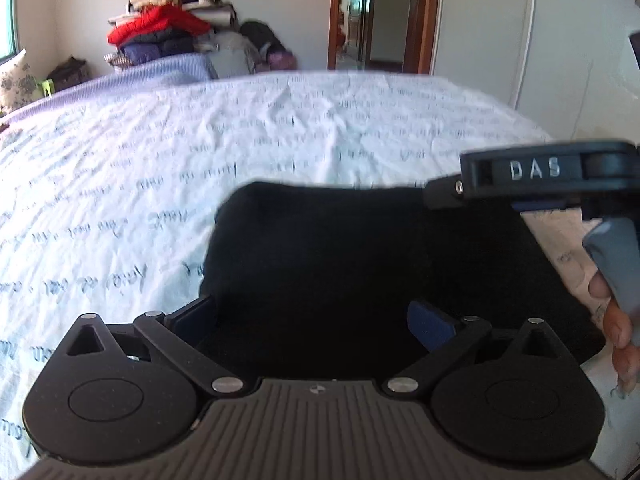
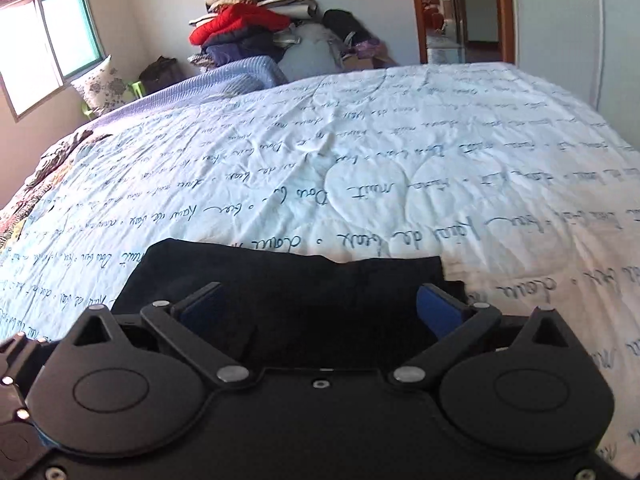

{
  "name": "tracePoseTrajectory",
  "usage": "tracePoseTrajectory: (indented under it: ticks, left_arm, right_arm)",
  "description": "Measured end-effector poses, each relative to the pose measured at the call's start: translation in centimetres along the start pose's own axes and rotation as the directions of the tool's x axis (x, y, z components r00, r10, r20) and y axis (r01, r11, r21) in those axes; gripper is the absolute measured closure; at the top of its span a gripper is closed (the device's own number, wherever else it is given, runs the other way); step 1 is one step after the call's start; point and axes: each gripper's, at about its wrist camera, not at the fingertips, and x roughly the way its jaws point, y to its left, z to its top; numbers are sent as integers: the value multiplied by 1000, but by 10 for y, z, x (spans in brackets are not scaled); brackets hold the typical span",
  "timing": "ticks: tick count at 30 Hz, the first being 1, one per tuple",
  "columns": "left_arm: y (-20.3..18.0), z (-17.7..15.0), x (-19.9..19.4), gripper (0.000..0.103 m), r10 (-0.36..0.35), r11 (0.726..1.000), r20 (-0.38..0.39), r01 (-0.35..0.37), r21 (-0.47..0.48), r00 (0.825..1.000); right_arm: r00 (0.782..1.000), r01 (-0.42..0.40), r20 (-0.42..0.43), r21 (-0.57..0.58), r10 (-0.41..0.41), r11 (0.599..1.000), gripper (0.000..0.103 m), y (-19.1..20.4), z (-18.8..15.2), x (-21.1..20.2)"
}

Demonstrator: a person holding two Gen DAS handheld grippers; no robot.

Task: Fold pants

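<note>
The black pants [image 1: 360, 264] lie folded into a compact dark block on the white bedspread with blue script [image 1: 200, 152]. In the left wrist view my left gripper [image 1: 316, 320] is open just above the near edge of the pants, with its blue pads wide apart. The right gripper's body marked DAS shows at the right edge of that view, with a hand on its handle. In the right wrist view the pants [image 2: 304, 284] sit right under my right gripper [image 2: 320, 312], which is open with its pads spread over the cloth.
A pile of folded clothes and jackets [image 2: 248, 28] stands against the far wall behind the bed. A blue blanket [image 2: 224, 80] lies at the bed's far side. A window [image 2: 48, 48] is on the left and a doorway [image 2: 460, 12] on the right.
</note>
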Motion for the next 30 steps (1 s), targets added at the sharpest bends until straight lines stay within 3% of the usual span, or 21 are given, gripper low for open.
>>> tracePoseTrajectory:
  ticks: [3,7,11,15,16,18,23,25,28,30]
  left_arm:
    - [-2,-10,3,0,9,999,37,-10,41,999]
    - [2,-5,-5,1,9,1000,25,-9,19,1000]
    - [5,-3,-4,1,3,1000,16,-3,-2,1000]
    - [0,-11,0,0,29,999,38,-31,34,999]
    - [0,-10,0,0,29,999,35,-30,32,999]
    - [3,-8,-3,0,24,1000,24,-24,15,999]
    - [7,-6,-8,1,28,999,5,-28,-21,1000]
    - [5,-10,-8,0,35,999,11,-35,-9,999]
    - [4,-12,-7,0,40,999,14,-40,3,999]
    - [6,-9,-11,1,41,999,1,-41,-6,999]
  right_arm:
    - [997,-8,-72,-12,7,1000,0,-7,-7,22]
    - [999,-33,-38,32,34,999,0,-18,-8,8]
    - [997,-59,49,98,54,993,0,-26,-8,-18]
    - [998,34,-47,8,-33,999,0,-25,-35,8]
    - [1000,30,-3,-16,-30,999,0,-24,-40,3]
    - [999,31,-18,25,-30,999,0,-24,-37,-6]
    - [996,39,77,86,-45,996,0,-25,-35,-41]
    - [996,62,57,41,-64,997,0,-21,-39,-38]
    - [993,104,-54,-17,-104,994,0,-25,-56,-12]
    - [997,76,-33,34,-75,996,0,-32,-58,-18]
